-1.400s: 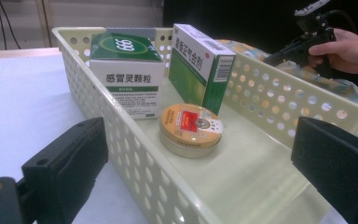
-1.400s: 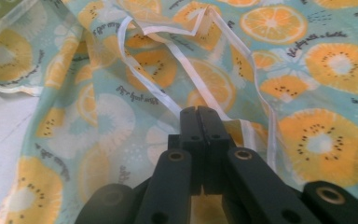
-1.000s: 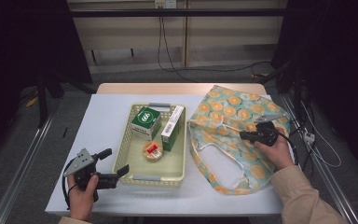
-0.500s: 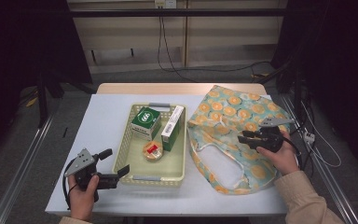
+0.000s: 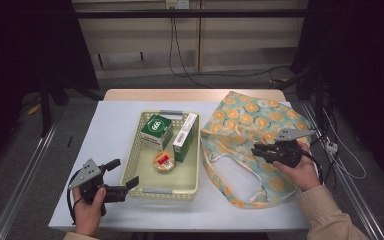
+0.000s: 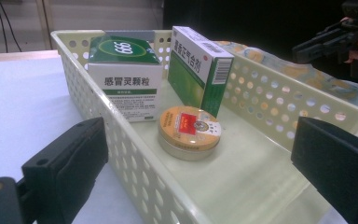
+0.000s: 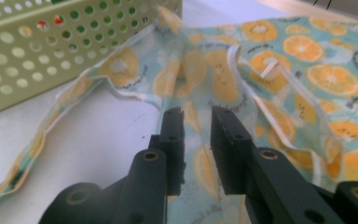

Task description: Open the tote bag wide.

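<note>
Orange-print bag (image 5: pixel 252 131) under right claw (image 5: pixel 258 150), jaws nearly closed.

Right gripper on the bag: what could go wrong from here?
1. The right gripper has its jaws nearly closed over the fruit-print bag with only a narrow gap; it may pinch one cloth layer, or both, so the mouth might not open.
2. The bag's edge lies against the basket, so a pull could drag or nudge it.
3. The left gripper straddles the basket's near corner, open; a shifting basket could bump it.
</note>
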